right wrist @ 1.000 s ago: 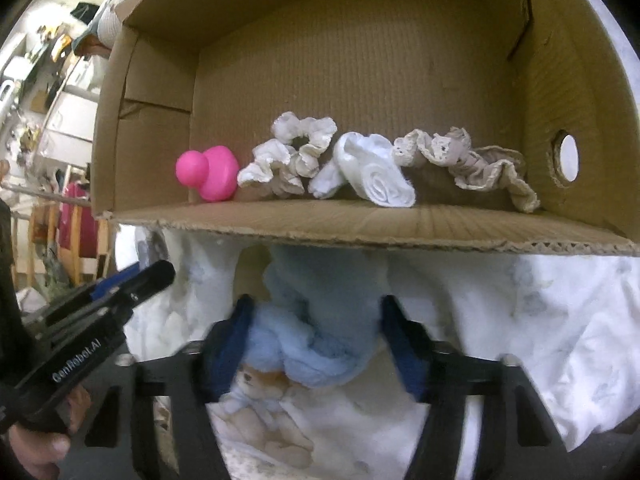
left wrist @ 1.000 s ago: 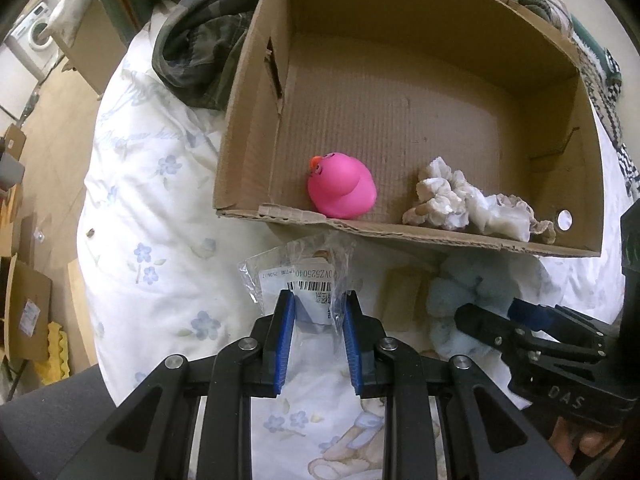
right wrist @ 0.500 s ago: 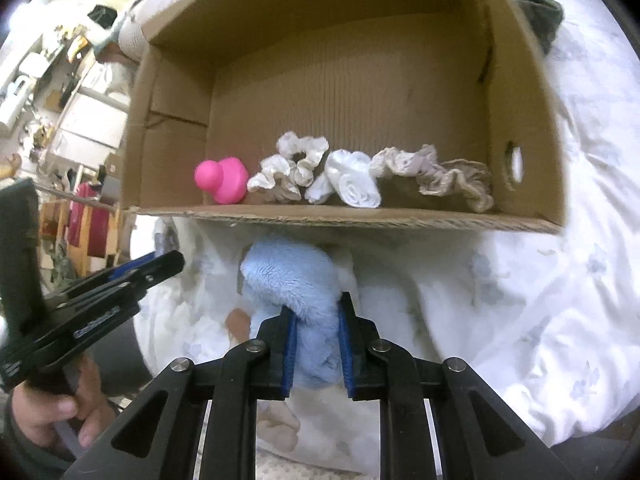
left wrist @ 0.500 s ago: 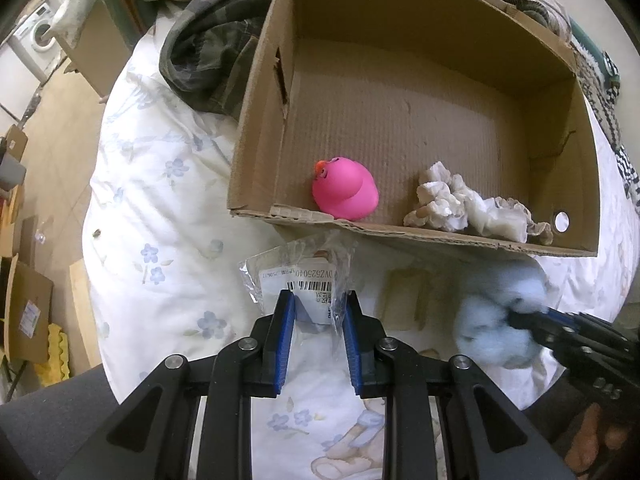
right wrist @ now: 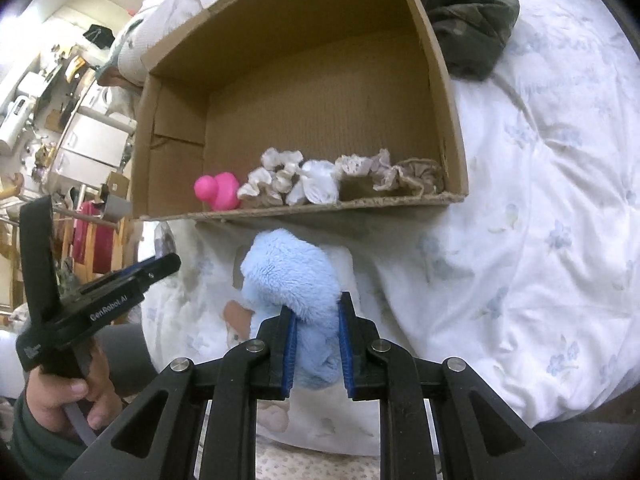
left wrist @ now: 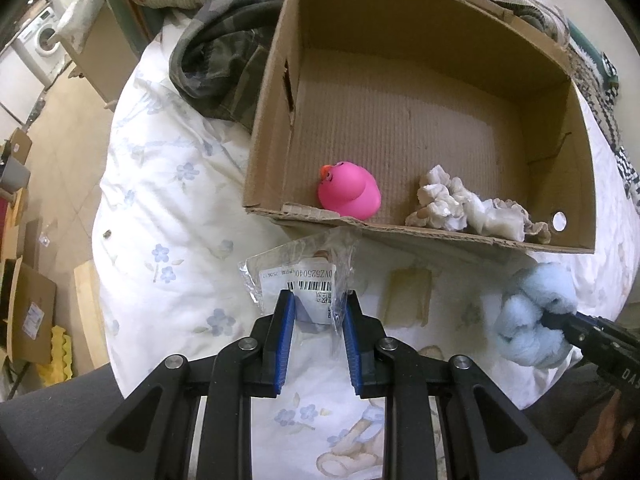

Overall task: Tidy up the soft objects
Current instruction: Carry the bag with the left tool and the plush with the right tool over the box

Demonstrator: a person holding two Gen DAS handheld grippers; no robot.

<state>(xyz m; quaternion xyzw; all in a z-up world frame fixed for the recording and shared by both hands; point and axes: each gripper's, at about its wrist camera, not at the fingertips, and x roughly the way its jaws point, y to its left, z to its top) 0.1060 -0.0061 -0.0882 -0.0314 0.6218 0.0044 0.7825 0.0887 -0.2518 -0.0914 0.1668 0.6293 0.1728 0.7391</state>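
Note:
A cardboard box (left wrist: 400, 44) lies on its side on a white floral quilt; it also shows in the right wrist view (right wrist: 304, 12). Inside are a pink rubber duck (left wrist: 349, 195) (right wrist: 218, 191) and several pale scrunchies (left wrist: 468, 210) (right wrist: 336, 178). My right gripper (right wrist: 317, 308) is shut on a fluffy light-blue soft object (right wrist: 292, 276), held above the quilt in front of the box; it also shows in the left wrist view (left wrist: 534, 314). My left gripper (left wrist: 318, 298) is shut on a clear plastic bag with a barcode label (left wrist: 298, 278), just before the box's front edge.
A camouflage garment (left wrist: 224, 40) (right wrist: 468, 12) lies beside the box. A small beige pad (left wrist: 408, 296) sits on the quilt (right wrist: 540, 200) between the grippers. The bed edge drops to a floor with boxes (left wrist: 28, 312) at the left.
My right gripper closed on the light-blue soft object, lifted it off the quilt and pulled back from the box. My left gripper kept its hold on the bag and drew back slightly.

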